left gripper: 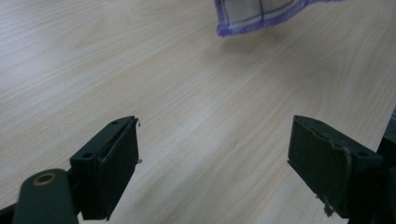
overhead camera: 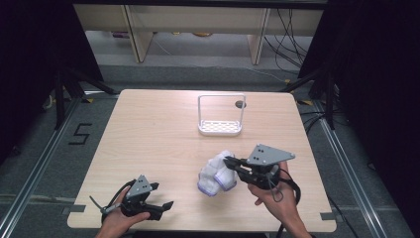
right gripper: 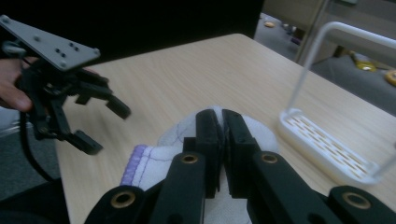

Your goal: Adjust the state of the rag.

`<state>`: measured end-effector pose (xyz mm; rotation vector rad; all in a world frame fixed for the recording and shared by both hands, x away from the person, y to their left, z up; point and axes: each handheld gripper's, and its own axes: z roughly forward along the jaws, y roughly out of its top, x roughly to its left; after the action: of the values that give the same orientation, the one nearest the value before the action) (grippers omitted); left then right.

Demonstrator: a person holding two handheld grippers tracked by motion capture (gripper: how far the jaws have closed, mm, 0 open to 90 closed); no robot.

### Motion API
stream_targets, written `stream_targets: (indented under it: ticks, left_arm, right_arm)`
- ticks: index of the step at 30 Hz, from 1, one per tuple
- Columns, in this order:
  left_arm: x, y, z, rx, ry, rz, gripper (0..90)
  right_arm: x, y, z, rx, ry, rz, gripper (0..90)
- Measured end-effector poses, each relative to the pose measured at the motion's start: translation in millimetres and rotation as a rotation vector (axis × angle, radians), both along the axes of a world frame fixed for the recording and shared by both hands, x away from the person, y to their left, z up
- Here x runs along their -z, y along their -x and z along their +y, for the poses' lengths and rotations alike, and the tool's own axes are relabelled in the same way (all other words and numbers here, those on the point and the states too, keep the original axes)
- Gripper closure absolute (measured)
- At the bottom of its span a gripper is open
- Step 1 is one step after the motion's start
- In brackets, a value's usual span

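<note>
High view: right claw (overhead camera: pixel 229 161) clamped on the white cloth (overhead camera: pixel 216 174), lower centre of the desk (overhead camera: pixel 148 129). Left gripper view: left claw (left gripper: pixel 212 163) gapes empty. Right gripper view: cloth looks limp and light; I'd pinch a purple-stitched hem corner.

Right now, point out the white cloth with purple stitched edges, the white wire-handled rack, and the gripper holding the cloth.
white cloth with purple edging (overhead camera: pixel 214 174), high view, on its bunched middle.
white rack (overhead camera: pixel 220 128), high view, on its slotted base.
right gripper (right gripper: pixel 222 128), right gripper view, where its jaws clamp the cloth.
</note>
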<state>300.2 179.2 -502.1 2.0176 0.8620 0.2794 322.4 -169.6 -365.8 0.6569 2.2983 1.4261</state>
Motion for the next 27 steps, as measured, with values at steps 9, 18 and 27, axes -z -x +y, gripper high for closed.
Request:
stream_targets:
  ticks: [9, 18, 27]
  left_arm:
    - [-0.1, 0.2, -2.6, 0.013, 0.009, -0.007, 17.6]
    - [5.7, -9.0, -14.5, 0.036, -0.027, 0.007, 20.1]
    - [5.1, -32.8, -38.0, 0.078, -0.059, 0.009, 27.7]
  right_arm:
    - [52.1, -33.3, 15.3, -0.01, 0.107, 0.142, 86.4]
    - [113.9, -75.7, -17.8, 0.113, 0.216, 0.25, 85.9]
    - [105.1, -74.9, -23.8, 0.137, 0.194, 0.291, 62.1]
